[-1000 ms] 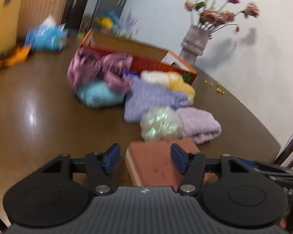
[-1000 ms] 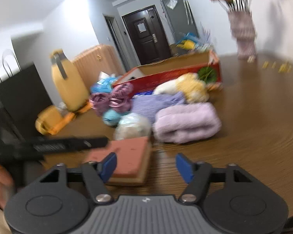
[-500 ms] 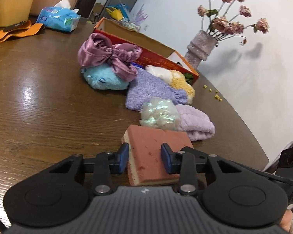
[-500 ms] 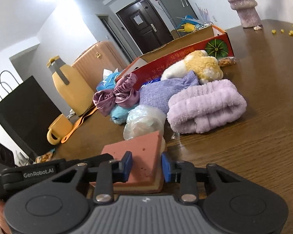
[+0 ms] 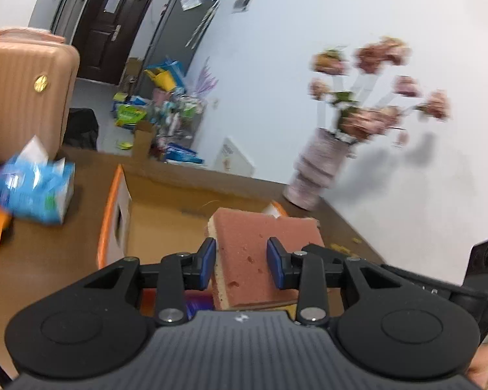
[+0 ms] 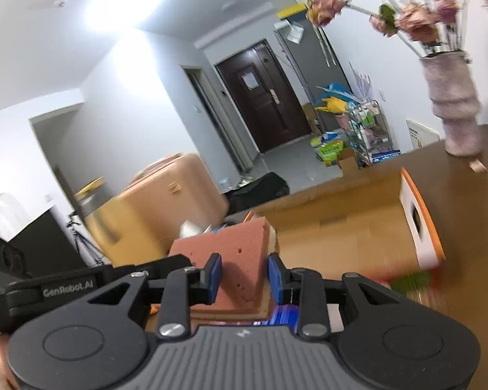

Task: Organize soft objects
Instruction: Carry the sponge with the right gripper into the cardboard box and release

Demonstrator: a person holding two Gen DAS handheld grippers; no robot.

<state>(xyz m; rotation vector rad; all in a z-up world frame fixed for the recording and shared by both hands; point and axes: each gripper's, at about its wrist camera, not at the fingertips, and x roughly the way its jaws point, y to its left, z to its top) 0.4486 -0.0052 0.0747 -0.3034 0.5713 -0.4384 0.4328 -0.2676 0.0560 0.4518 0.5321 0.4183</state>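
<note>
1. The sponge's near end is hidden behind the left tool's body
2. The tissue pack and the flowers are smeared by motion blur
3. The cardboard box's floor is hidden by the sponge and the right tool
4. The suitcase is cut off by the left edge
5. Printing near the box's corner is too blurred to read

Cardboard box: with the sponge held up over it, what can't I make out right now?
- Cardboard box floor: left wrist view, hidden behind sponge and left gripper.
- Near wall: right wrist view, motion-blurred, covered by right gripper.
- Remaining soft objects: out of both views.
</note>
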